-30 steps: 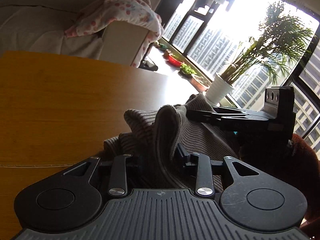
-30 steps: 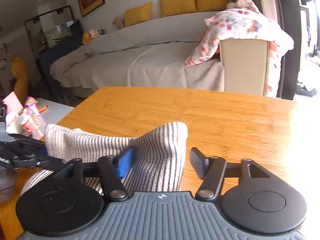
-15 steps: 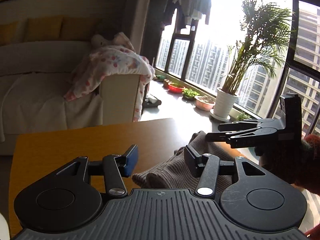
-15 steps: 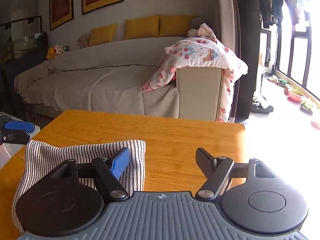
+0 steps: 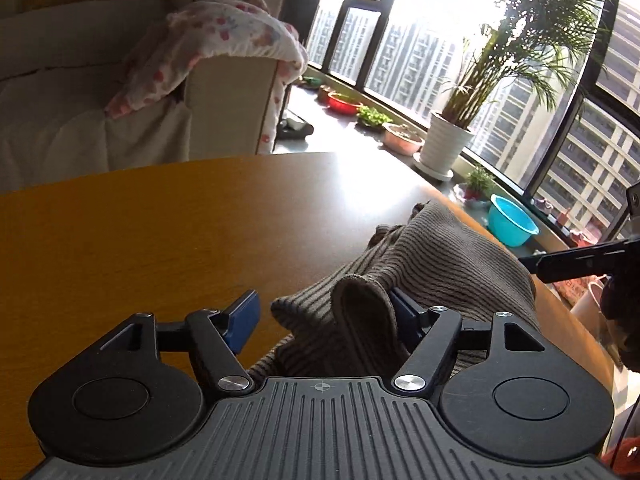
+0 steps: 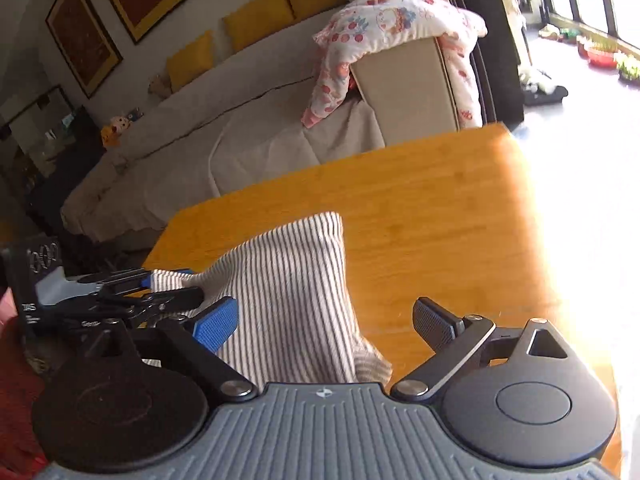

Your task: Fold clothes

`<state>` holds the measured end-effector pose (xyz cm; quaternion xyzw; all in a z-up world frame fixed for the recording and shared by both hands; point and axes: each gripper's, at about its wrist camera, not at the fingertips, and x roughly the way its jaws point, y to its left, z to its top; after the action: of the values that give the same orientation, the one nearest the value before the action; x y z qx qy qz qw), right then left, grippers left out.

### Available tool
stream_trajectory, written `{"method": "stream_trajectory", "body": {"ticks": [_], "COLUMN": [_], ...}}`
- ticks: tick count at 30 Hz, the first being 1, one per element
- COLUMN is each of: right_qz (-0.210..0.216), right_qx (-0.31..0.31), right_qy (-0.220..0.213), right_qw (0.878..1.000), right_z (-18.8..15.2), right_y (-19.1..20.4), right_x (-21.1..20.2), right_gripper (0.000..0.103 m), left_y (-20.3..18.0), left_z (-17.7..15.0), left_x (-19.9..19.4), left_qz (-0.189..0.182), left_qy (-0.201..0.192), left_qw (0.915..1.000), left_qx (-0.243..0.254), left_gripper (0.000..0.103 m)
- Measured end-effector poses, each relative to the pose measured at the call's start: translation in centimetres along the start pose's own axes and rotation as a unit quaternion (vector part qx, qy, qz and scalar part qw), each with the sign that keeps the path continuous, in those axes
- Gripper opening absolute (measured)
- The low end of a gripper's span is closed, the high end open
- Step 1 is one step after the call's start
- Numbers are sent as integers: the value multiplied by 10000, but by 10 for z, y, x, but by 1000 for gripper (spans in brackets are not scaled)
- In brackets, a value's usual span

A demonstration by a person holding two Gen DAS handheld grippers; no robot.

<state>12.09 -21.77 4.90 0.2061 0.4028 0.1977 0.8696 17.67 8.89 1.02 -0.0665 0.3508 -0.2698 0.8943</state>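
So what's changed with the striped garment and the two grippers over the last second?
Both grippers' jaws are opening. The left gripper, closed on the striped garment a second ago, now stands open around a raised fold. The right gripper has swung and rolled, with cloth between its fingers. The garment remains on the wooden table.

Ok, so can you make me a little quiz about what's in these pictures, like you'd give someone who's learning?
1. True or false: the striped garment lies on the floor.
2. What is draped over the sofa arm?
A. a red towel
B. a floral blanket
C. a black coat
3. Fill in the gap: the potted palm stands beside the big ____.

Key
1. False. It lies on the wooden table.
2. B
3. window
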Motion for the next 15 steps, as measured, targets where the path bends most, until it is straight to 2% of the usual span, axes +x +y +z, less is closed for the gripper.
{"method": "stream_trajectory", "body": {"ticks": [2, 4, 5, 6, 9, 12, 15], "right_qz": [391, 692, 780, 757, 481, -62, -624], "right_qx": [739, 1204, 1203, 1119, 770, 115, -739], "right_qy": [383, 636, 640, 639, 409, 62, -347], "right_qw": [9958, 9883, 9876, 9888, 9950, 9999, 9947], "right_z": [-20, -35, -38, -36, -16, 8, 20], "right_y": [-12, -16, -14, -11, 0, 13, 34], "right_x": [5, 14, 19, 25, 38, 48, 53], "right_gripper": [95, 90, 75, 72, 70, 70, 73], "left_y": [14, 22, 22, 21, 10, -11, -40], "left_z": [-6, -12, -14, -17, -24, -35, -46], "left_x": [3, 3, 1, -1, -11, -17, -15], "left_qz": [-253, -433, -448, -462, -435, -667, -978], "left_qy": [35, 66, 51, 37, 63, 129, 194], "left_qw": [9984, 9951, 9946, 9941, 9947, 9936, 9924], "left_qx": [-513, -892, -934, -976, -930, -901, -725], "left_gripper": [82, 83, 82, 82, 82, 81, 82]}}
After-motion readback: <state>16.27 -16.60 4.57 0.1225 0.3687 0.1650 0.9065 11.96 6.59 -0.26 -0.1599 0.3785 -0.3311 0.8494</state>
